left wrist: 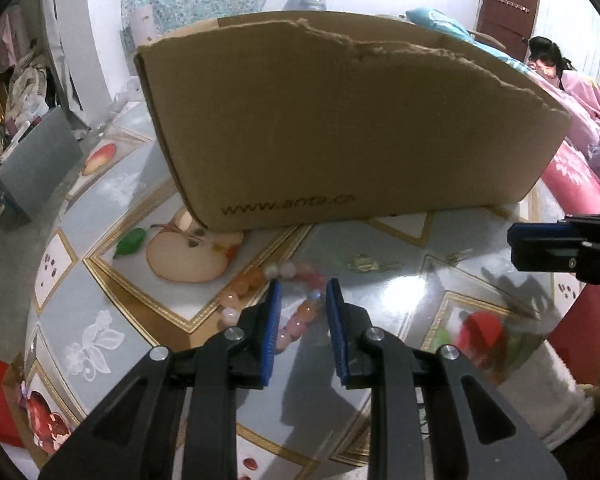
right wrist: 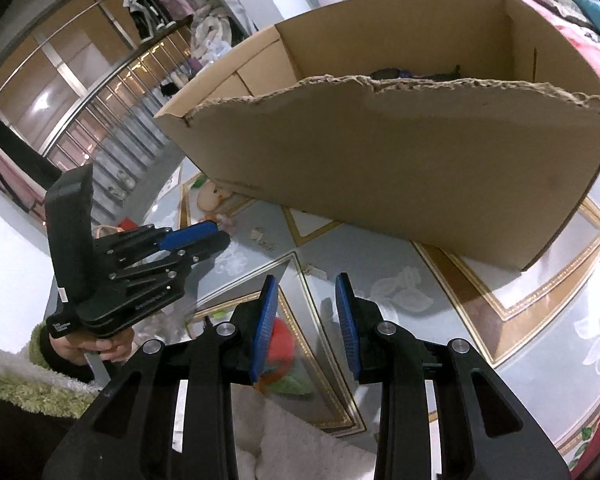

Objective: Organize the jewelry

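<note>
Worktop (left wrist: 112, 364) with a glossy fruit-print cover carries everything here. Largest on it is a cardboard box (left wrist: 340, 120) with a torn top edge, standing at the far side; the right wrist view looks over that edge and catches some dark items inside, too hidden to name. In front of the box, on the cover, lies a bead bracelet (left wrist: 260, 280) of pink and orange beads, and further right a small gold-coloured piece (left wrist: 364, 263), possibly a brooch or pendant, well apart from the bracelet.

The left gripper (left wrist: 302, 292) hangs just over the bracelet with its fingers (left wrist: 274, 312) partly spread; beads show in the gap between them, but the pads do not appear to press on anything. The right gripper (right wrist: 306, 292) also has its fingers apart and empty, above bare worktop.

The step in hand looks like the reach for the bracelet. The next move would call for settling the left fingers astride one strand of beads, closing, then lifting it, presumably toward the box.
</note>
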Demonstrator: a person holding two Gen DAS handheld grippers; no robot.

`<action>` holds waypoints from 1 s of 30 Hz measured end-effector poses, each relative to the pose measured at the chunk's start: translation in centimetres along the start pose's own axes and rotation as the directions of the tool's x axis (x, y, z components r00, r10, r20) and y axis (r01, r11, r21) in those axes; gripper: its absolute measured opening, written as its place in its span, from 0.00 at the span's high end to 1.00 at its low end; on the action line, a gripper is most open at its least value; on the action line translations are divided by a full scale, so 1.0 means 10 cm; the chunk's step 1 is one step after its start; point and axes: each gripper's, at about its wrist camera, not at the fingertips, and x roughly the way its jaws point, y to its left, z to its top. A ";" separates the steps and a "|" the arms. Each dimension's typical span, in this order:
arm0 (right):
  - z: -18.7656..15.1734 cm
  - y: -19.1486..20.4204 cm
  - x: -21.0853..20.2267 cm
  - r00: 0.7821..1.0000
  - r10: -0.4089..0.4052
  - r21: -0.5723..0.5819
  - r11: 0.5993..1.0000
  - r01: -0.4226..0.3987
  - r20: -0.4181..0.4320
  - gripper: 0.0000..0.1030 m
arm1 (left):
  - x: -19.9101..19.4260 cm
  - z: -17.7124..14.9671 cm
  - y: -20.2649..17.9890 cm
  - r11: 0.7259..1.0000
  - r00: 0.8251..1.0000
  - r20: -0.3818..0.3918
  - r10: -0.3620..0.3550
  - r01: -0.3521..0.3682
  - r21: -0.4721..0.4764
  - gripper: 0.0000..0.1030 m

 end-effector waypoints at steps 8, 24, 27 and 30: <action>0.02 -0.06 0.03 1.000 0.000 -0.001 1.000 0.000 -0.014 0.71 | -0.03 0.01 0.33 0.995 0.998 0.009 0.065 -0.064 -0.081 0.78; 0.00 -0.06 0.06 1.000 0.015 0.004 1.000 -0.015 -0.018 0.71 | 0.12 0.23 -0.23 0.991 0.995 0.020 -0.098 0.095 0.094 0.79; 0.00 -0.05 0.09 1.000 0.019 0.008 1.000 -0.019 -0.018 0.71 | 0.18 0.26 -0.28 0.990 0.996 0.001 -0.090 0.089 0.113 0.79; 0.01 -0.05 0.11 1.000 0.022 0.010 1.000 -0.022 -0.019 0.71 | 0.21 0.25 -0.35 0.988 0.996 0.000 -0.085 0.084 0.128 0.79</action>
